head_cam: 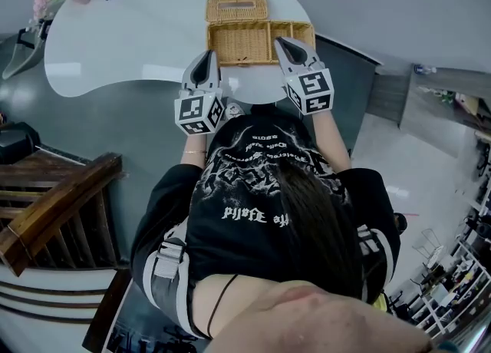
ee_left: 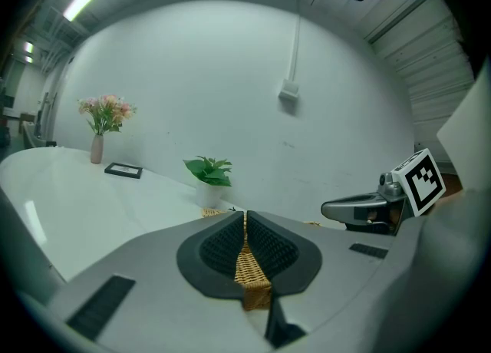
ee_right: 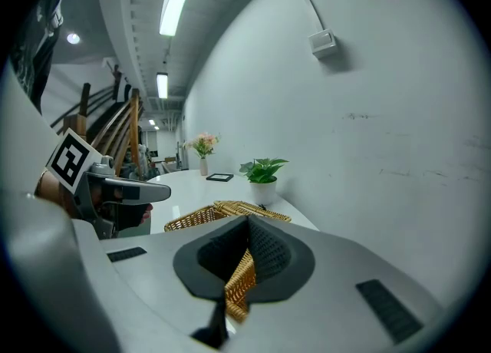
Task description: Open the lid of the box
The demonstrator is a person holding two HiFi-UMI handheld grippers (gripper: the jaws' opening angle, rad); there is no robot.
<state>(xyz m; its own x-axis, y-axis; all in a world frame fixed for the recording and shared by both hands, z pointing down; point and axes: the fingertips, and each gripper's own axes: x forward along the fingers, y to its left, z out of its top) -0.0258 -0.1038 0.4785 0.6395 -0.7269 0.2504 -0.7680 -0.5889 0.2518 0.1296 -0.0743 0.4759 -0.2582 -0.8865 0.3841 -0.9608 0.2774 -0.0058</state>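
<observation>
Left gripper [head_cam: 211, 54] pinched near side of wicker box [head_cam: 261, 43], right at its tips. Right gripper [head_cam: 283, 41] pinched same side. Lid [head_cam: 236, 6] lay open beyond box. Gentle, level hold seemed best, since wicker likely bent.

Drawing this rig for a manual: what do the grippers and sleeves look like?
The left gripper and right gripper are grey tapering shells with black ribbed pads. Each carries a white cube with black square markers. No cables show. The sleeves are short and black.
</observation>
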